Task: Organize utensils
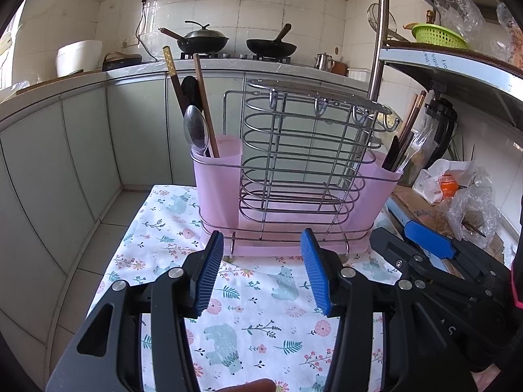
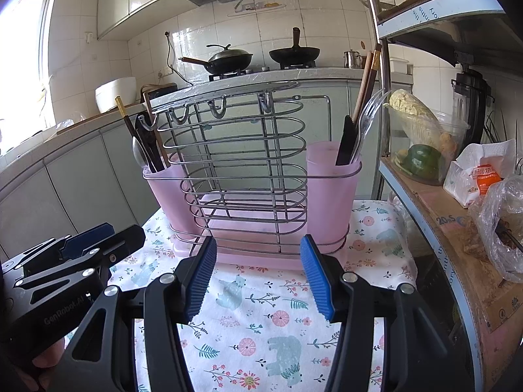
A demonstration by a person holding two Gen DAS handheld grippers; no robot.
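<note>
A wire utensil rack [image 1: 294, 163] with pink plastic cups stands on a floral cloth [image 1: 248, 310]; it also shows in the right wrist view [image 2: 242, 170]. The left cup [image 1: 217, 176] holds a metal spoon [image 1: 195, 130], a black spoon and chopsticks [image 1: 204, 98]. The right cup [image 2: 330, 183] holds a black utensil [image 2: 346, 140], a clear plastic fork [image 2: 366, 121] and chopsticks [image 2: 367, 78]. My left gripper [image 1: 261, 271] is open and empty in front of the rack. My right gripper [image 2: 258, 274] is open and empty beside it.
A shelf unit on the right holds a bowl of vegetables [image 2: 421, 140], plastic bags [image 2: 500, 225] and a green basket [image 1: 438, 36]. Behind is a counter with two woks [image 1: 202, 40] and a rice cooker [image 1: 78, 57]. The floor drops away left of the cloth.
</note>
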